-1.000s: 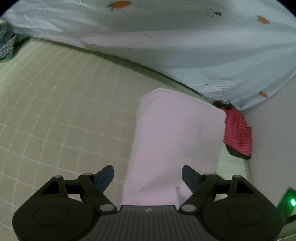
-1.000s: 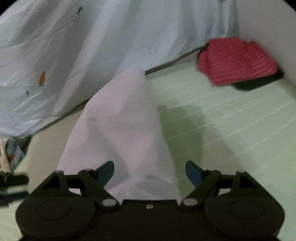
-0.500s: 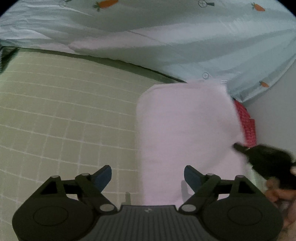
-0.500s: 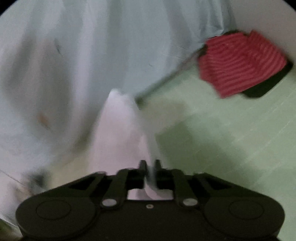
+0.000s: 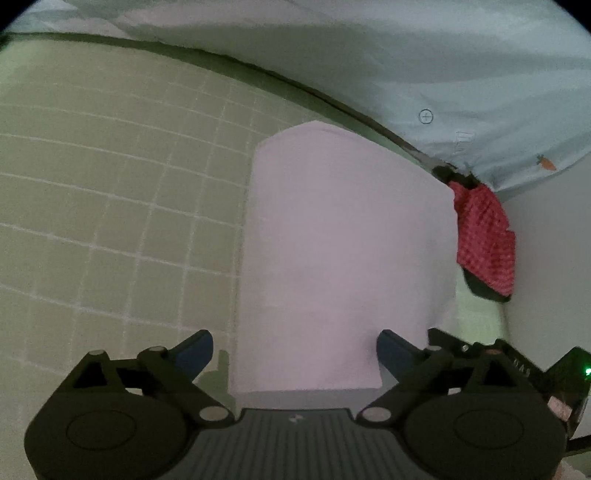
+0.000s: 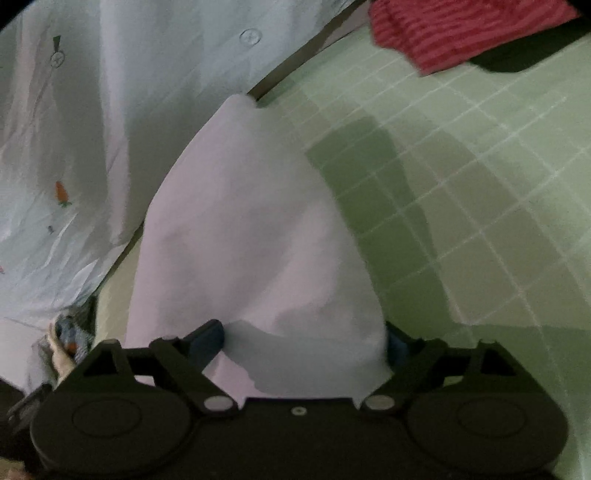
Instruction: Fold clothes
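At the bottom of each wrist view, the near end of the pale pink garment (image 5: 343,258) lies between widely spread tongs. Left tongs (image 5: 294,350): jaws opening, the cloth's near edge between the blue pads (image 5: 195,349) without contact, nothing gripped. Right tongs (image 6: 304,341): jaws likewise opening; the garment's near fold bulges between the pads (image 6: 207,338) and hides part of the right one, and no pinch is evident, so the cloth appears released rather than held.

Middle ground: the garment rests on the green gridded mat (image 5: 110,221) as a narrow, smooth-sided oblong running away from the tongs. In the right wrist view its near portion is still humped and creased, not pressed flat.

Farther off: a red striped cloth (image 6: 461,33), already a compact bundle, lies beside the wall on something dark. Behind it, a pale blue carrot-printed sheet (image 5: 406,74) hangs along the mat's far edge.

Progress, as a judgement: the lengthwise folds of the pink piece seem done. What probably remains is a crosswise fold, smoothing of the near hump, and stacking near the red bundle.
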Motion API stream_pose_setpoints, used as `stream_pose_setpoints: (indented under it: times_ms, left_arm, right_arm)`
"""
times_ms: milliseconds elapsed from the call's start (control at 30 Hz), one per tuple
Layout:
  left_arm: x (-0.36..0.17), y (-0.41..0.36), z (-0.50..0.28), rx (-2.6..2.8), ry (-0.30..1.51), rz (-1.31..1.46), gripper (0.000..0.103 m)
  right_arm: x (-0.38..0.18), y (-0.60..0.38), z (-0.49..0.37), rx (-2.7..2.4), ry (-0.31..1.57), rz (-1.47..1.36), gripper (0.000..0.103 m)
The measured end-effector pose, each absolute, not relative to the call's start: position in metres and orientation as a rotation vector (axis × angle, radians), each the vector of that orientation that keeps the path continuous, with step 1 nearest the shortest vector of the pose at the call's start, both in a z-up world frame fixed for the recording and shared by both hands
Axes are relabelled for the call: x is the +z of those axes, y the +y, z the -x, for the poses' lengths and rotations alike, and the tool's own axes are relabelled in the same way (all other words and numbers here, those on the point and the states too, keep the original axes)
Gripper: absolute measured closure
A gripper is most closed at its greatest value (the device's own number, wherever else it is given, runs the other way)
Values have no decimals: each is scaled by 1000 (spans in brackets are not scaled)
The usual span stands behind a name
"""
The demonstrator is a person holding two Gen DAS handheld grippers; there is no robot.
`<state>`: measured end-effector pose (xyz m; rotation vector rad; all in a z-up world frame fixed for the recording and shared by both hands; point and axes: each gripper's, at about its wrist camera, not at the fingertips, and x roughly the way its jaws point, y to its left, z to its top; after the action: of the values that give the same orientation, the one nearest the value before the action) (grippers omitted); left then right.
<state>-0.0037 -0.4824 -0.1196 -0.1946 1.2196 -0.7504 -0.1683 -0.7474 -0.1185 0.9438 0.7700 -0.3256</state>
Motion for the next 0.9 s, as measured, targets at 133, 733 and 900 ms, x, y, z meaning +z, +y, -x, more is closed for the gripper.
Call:
stream_pose_setpoints:
  times_ms: [133, 733, 900]
  left_arm:
    - [-129, -497, -8, -789, 1233, 201, 4]
    - [-160, -494, -21, -828, 1281, 352, 0]
    - [-160, -491, -18, -827, 1261, 379, 7]
  right_arm:
    - [-129, -755, 159, -280, 777, -981, 6]
    - [-136, -760, 135, -190, 798, -1023, 7]
    - [-135, -757, 136, -138, 796, -1033, 30]
